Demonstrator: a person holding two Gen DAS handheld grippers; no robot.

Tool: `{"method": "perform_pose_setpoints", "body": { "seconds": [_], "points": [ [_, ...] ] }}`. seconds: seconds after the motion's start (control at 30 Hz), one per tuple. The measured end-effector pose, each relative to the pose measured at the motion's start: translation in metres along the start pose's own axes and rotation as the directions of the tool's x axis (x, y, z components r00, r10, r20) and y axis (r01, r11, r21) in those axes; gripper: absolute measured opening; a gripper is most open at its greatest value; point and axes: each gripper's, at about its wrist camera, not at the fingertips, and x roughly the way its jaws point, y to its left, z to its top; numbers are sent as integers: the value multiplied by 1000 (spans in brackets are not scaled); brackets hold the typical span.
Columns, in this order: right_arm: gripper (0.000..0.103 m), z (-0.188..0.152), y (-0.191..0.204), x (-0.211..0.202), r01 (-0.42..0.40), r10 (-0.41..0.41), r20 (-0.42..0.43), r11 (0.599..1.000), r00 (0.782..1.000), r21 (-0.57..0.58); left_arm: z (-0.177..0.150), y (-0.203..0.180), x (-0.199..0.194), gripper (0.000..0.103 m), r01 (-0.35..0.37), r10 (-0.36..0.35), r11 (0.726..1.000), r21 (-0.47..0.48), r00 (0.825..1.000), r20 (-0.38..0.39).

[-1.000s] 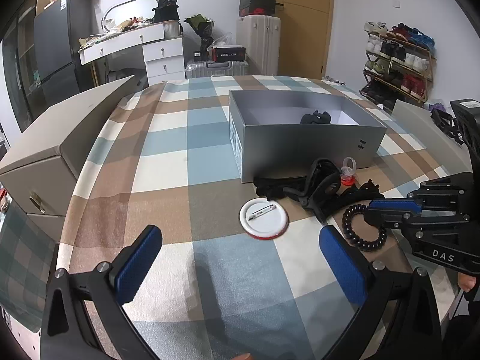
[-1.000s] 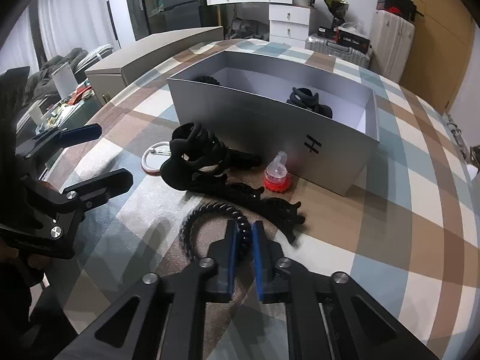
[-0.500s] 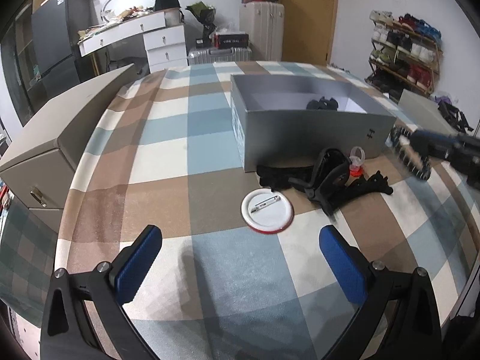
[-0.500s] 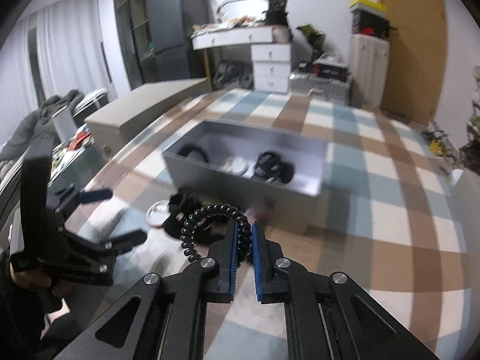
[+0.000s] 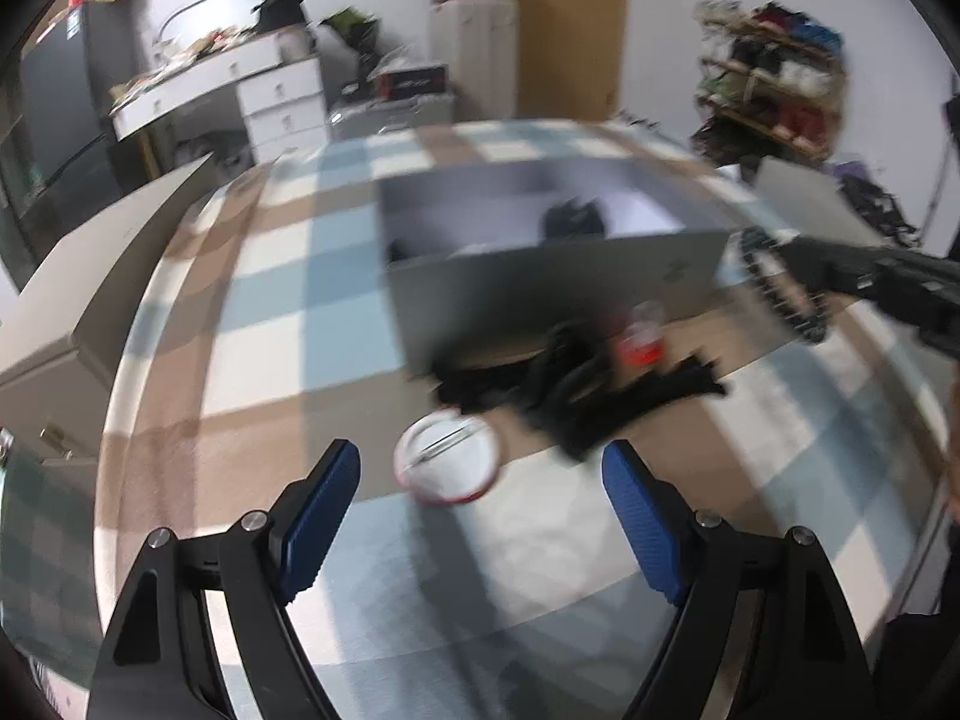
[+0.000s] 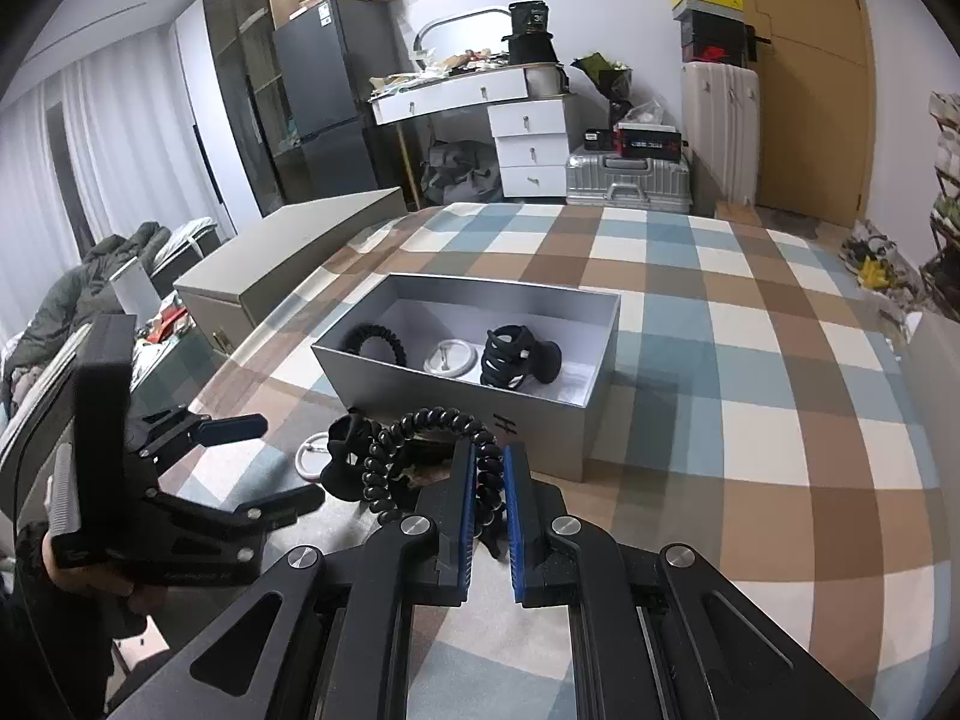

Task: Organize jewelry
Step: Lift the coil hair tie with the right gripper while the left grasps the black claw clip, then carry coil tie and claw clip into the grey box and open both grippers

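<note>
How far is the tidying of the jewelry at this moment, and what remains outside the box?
Done: the grey box already holds a coil hair tie, a round badge and a black claw clip. In hand: the right tongs are shut on a second black coil tie, lifted in front of the box. Left: the white badge, black clips and a small red piece lie on the cloth; the left tongs are open.

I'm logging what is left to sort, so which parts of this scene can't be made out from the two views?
- Left wrist view: motion blur smears the black clips; their count is unclear.
- Right wrist view: the coil hair tie and right gripper cover most of those clips.
- Left wrist view: the box front wall hides most of its floor.
- Right wrist view: the left gripper shows only from the side.
</note>
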Motion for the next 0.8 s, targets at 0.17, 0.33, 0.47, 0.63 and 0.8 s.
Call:
{"method": "perform_pose_setpoints", "body": {
  "seconds": [0.17,0.33,0.47,0.63,0.8],
  "points": [
    [9,1,-3,-2,-3,3,6,1000,1000,14,14,-18,5,77,9,-10,999,39,1000,25],
    [9,2,-6,-6,-5,4,15,1000,1000,20,23,-21,18,48,17,-17,999,47,1000,6],
    [9,2,-9,-7,-3,2,18,1000,1000,27,24,-23,22,29,26,-25,998,54,1000,-10],
    [9,2,-12,-6,-5,4,18,999,1000,38,22,-23,15,29,27,-28,998,57,999,16],
    [9,2,-11,-7,-11,10,27,999,1000,35,26,-21,3,29,30,-34,998,51,997,65]
  ]
}}
